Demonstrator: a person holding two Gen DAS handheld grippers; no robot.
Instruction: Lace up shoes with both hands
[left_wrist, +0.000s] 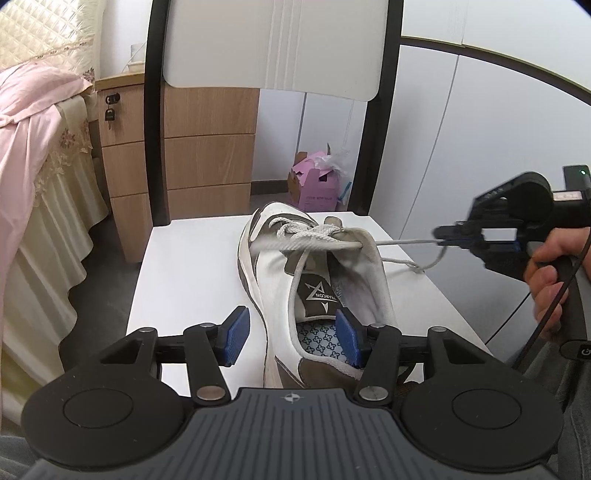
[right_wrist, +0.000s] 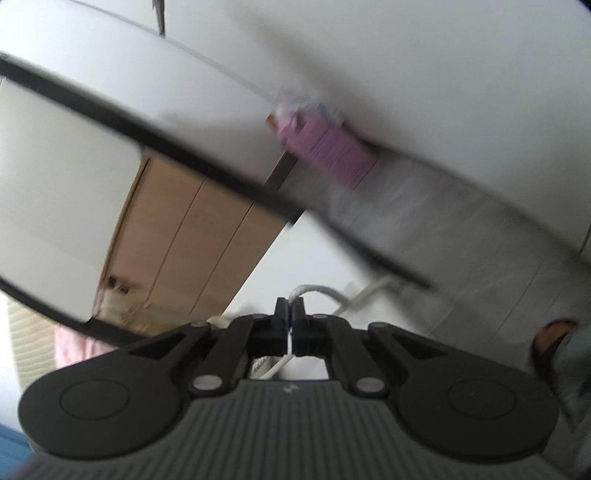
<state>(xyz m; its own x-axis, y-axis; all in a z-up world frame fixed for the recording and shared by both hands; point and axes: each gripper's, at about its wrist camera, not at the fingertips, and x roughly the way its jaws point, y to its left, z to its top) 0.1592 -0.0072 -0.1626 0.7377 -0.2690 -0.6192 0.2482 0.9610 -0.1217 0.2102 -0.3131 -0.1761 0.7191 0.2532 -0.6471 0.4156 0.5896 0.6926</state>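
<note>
- Left wrist view: left gripper (left_wrist: 293, 338) is straddling the shoe (left_wrist: 314, 295) heel, jaws apart.
- Right gripper (left_wrist: 441, 236) is pinching the lace (left_wrist: 402, 242) taut, jaws closed.

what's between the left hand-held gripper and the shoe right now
Nothing visible. The left hand-held gripper stands open astride the sneaker, one pad outside its side wall, the other in the heel opening. The right hand-held gripper is off to the side, shut on the shoelace.
</note>
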